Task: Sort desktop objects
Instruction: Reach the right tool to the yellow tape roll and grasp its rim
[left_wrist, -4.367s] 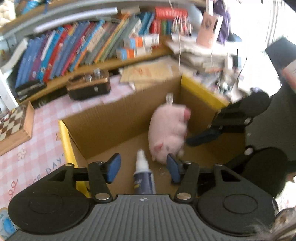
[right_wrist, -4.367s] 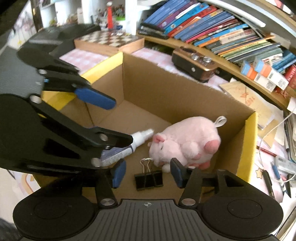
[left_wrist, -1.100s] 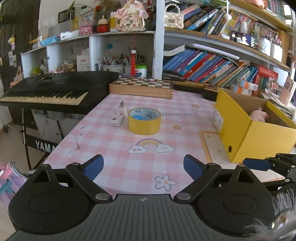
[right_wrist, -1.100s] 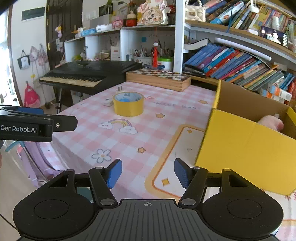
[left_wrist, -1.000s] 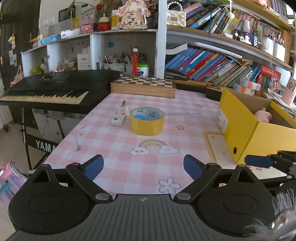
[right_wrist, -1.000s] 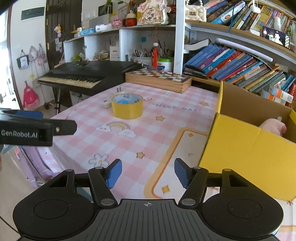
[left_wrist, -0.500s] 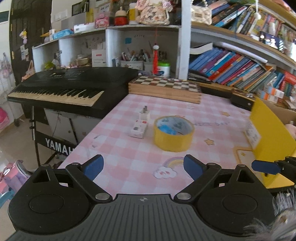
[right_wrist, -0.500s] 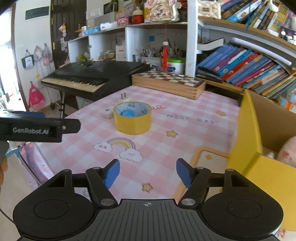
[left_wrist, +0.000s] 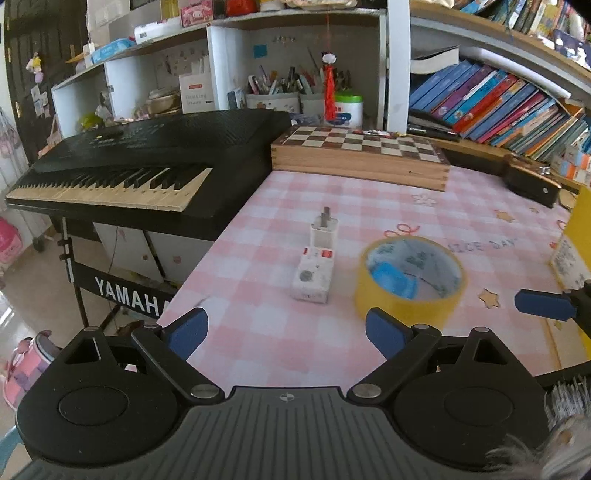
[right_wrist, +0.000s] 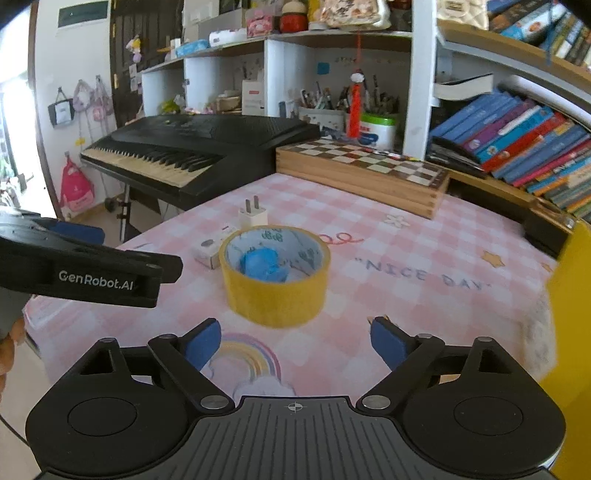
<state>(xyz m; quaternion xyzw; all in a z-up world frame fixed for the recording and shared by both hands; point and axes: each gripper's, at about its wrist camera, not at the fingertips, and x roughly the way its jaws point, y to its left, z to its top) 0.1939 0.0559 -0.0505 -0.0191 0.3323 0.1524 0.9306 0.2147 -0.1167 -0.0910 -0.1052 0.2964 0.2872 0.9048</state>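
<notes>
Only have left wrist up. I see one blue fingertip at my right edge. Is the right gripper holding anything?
Observer: No. In the right wrist view the right gripper is wide open and empty.
Operator: What's it lined up on?
Observer: The yellow tape roll sits straight ahead of it, roughly centred between its fingers, with a gap to the fingertips.
Operator: Is my left gripper in its way?
Observer: It doesn't look so. From that side the left gripper shows at the left edge, off to the side of the roll and apart from it.
</notes>
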